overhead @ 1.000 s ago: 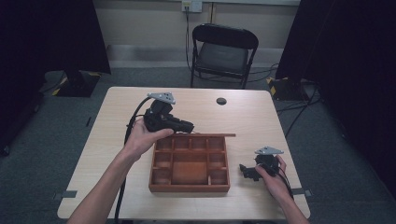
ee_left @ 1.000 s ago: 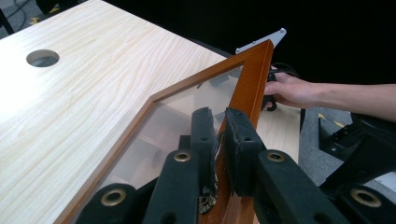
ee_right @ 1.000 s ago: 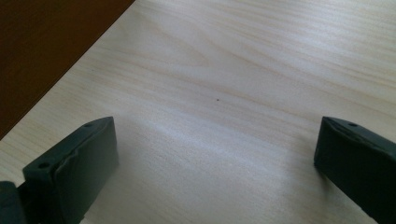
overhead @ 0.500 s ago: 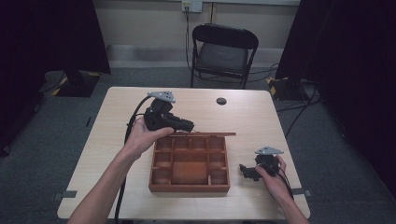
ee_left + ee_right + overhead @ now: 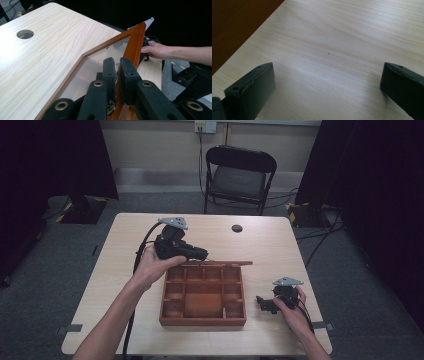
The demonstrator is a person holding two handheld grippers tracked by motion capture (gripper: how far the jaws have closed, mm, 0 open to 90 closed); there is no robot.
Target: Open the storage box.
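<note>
On the pale wooden bench [image 5: 120, 270] sits a compartmented wooden tray [image 5: 203, 295], its glazed lid [image 5: 110, 52] raised along the far edge. The left claw [image 5: 117, 72] is pinching the lid's wooden frame between its pressed-together jaws. The right claw [image 5: 327, 82], held low just beside the tray's right wall, has its jaws spread wide over bare bench, gripping nothing.

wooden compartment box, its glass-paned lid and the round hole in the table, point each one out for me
brown wooden compartment box [image 5: 202, 321]: high view, on its front wall.
wood-framed glass lid [image 5: 133, 41]: left gripper view, on its orange-brown frame bar.
round cable hole in the light wooden table [image 5: 237, 228]: high view, on the dark opening.
</note>
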